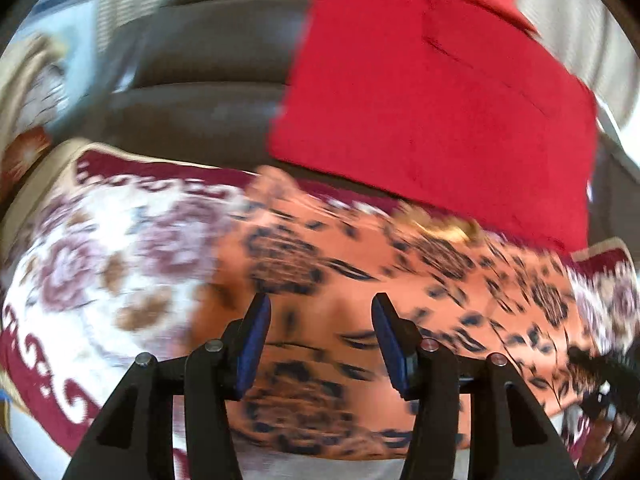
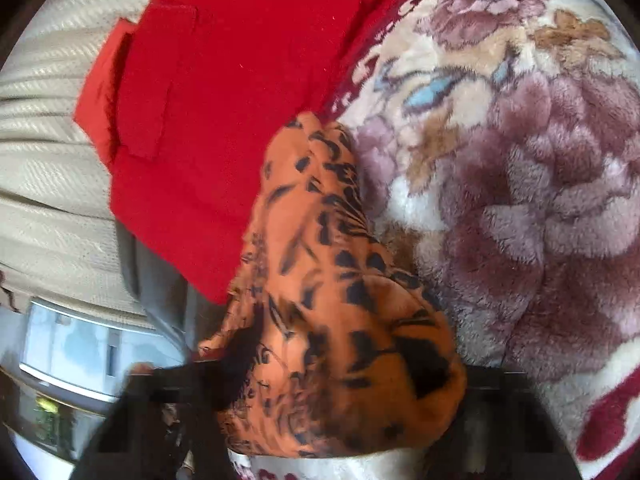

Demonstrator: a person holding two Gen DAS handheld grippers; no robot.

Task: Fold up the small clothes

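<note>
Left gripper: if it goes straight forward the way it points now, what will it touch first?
Most likely the orange leopard-print garment, which lies right ahead of the open left gripper on the floral blanket. Motion blur leaves depth uncertain.

Fleecy floral blanket with maroon border, spread as the bearing surface. Directly on it: orange leopard-print garment, and folded red garment overlapping its far edge.
</note>
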